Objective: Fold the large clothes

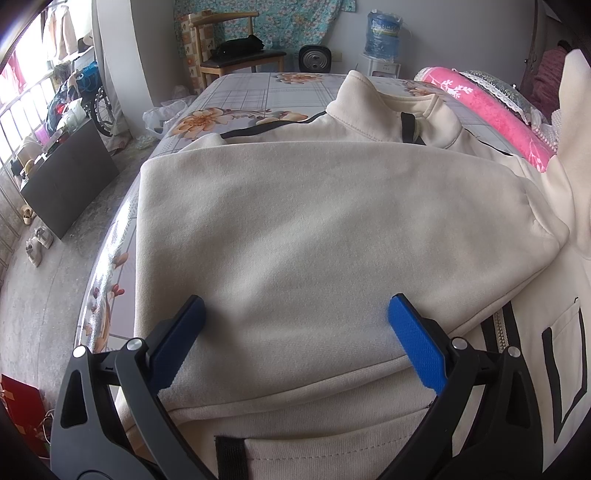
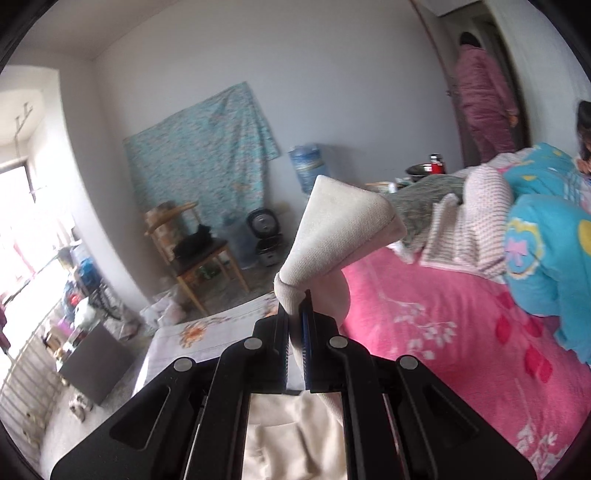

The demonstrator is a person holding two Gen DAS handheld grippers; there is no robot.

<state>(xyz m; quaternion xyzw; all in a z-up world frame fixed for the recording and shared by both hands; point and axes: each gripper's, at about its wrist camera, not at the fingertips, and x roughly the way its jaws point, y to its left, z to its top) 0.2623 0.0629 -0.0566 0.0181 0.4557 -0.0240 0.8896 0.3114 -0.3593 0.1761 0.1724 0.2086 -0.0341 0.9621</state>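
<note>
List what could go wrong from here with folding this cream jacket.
1. The right gripper pinches only a narrow bit of the cream sleeve cuff; the cuff could slip out while lifted.
2. The left gripper is open over the folded sleeve and holds nothing, so pulling from the right may drag that fold out of place.
3. The jacket lies close to the bed edge, and part of it could slide off.

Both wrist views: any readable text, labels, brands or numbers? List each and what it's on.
None reads in either view.
Water jug: label print too small; blurred in the right wrist view.
White dispenser beneath it: small mark, too small to read.
Cream jacket: black lines on its front, cut off, no readable word.
Red can: blurred.
Left tongs open over the jacket, right tongs shut on its sleeve: no markings.
</note>
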